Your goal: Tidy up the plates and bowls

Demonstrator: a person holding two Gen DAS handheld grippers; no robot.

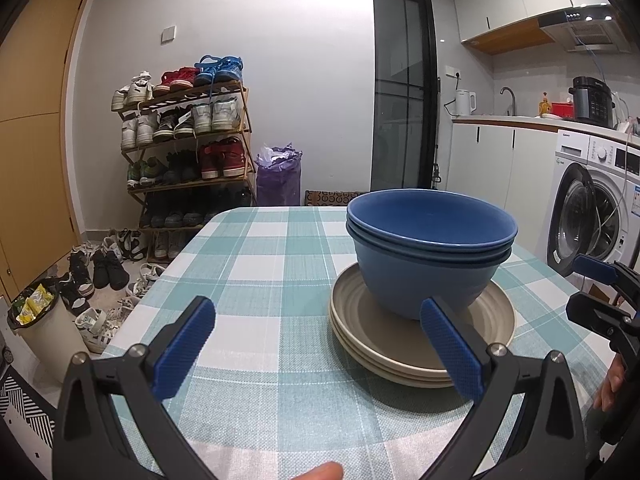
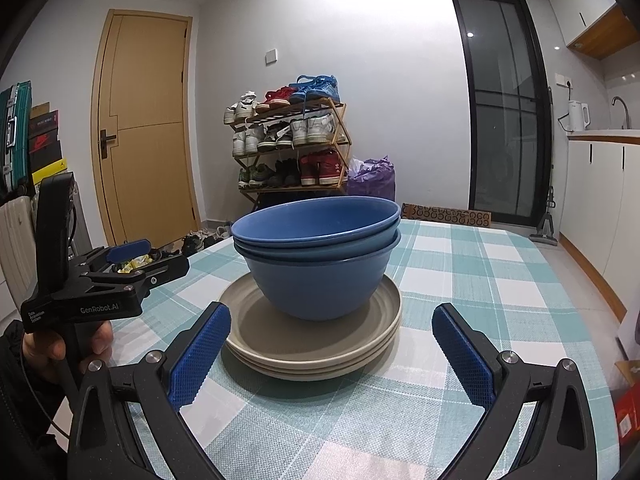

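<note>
Two nested blue bowls (image 1: 430, 252) stand on a stack of beige plates (image 1: 416, 360) on the checked tablecloth. They show in the right wrist view too, bowls (image 2: 320, 264) on plates (image 2: 312, 352). My left gripper (image 1: 316, 334) is open and empty, just short of the stack, which lies to its right. My right gripper (image 2: 330, 340) is open and empty, its jaws on either side of the plates' near edge without touching. The right gripper also shows at the right edge of the left wrist view (image 1: 592, 284), and the left gripper at the left of the right wrist view (image 2: 132, 256).
The table (image 1: 256, 272) with the green and white cloth ends at a far edge. Beyond it stand a shoe rack (image 1: 188, 152), a purple bag (image 1: 278, 176), a bin (image 1: 40, 320) and a washing machine (image 1: 592, 208).
</note>
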